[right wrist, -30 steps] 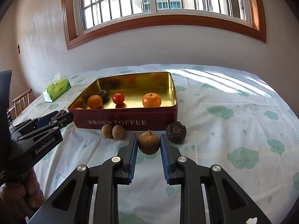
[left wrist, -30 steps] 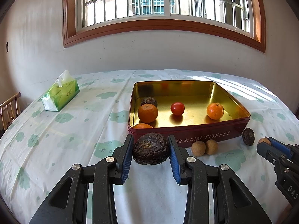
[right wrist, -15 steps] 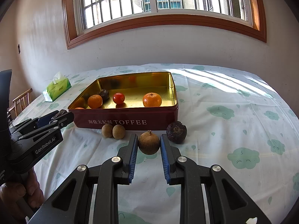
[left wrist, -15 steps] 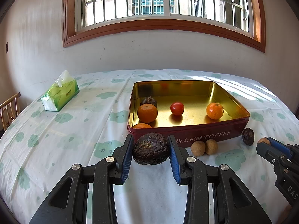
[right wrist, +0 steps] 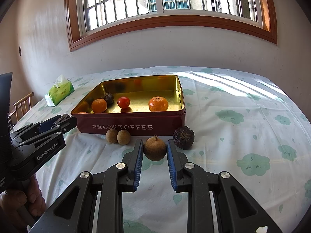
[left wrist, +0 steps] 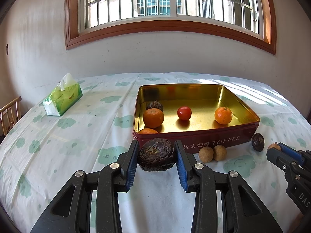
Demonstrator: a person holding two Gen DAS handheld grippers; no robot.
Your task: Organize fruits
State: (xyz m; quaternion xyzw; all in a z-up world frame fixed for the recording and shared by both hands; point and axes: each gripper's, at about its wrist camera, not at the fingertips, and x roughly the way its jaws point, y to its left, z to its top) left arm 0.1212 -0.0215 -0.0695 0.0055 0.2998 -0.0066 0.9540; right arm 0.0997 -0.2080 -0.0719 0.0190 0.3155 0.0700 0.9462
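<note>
in the left wrist view the left hand-held gripper (left wrist: 157,158) sits at the bottom centre of the frame, its blue pads closed against both sides of a dark wrinkled fruit (left wrist: 157,157) just in front of the red toffee tin (left wrist: 213,141). the tin stands in the middle of the frame on a desk (left wrist: 68,145) covered with a white cloth printed with green clouds. inside its gold floor lie a tangerine (left wrist: 153,117) at the left, a second dark fruit (left wrist: 154,105) just behind it, a small red tomato (left wrist: 184,113) in the centre, another tangerine (left wrist: 223,115) toward the right, and part of an orange fruit (left wrist: 148,130) against the near wall. two small tan fruits (left wrist: 212,153) touch each other on the cloth right below the tin's lettering, and a dark fruit (left wrist: 257,142) lies off the tin's right corner. a green tissue pack (left wrist: 62,99) rests at the left of the frame, well apart from the tin. in the right wrist view the right hand-held gripper (right wrist: 155,151) is at the lower centre, its pads pressed on a round brown fruit (right wrist: 155,149) in front of the tin, with the lone dark fruit just to its right and the tan pair to its left. a person's fingers (right wrist: 21,198) show at the lower left of that view, under the left tool.
</note>
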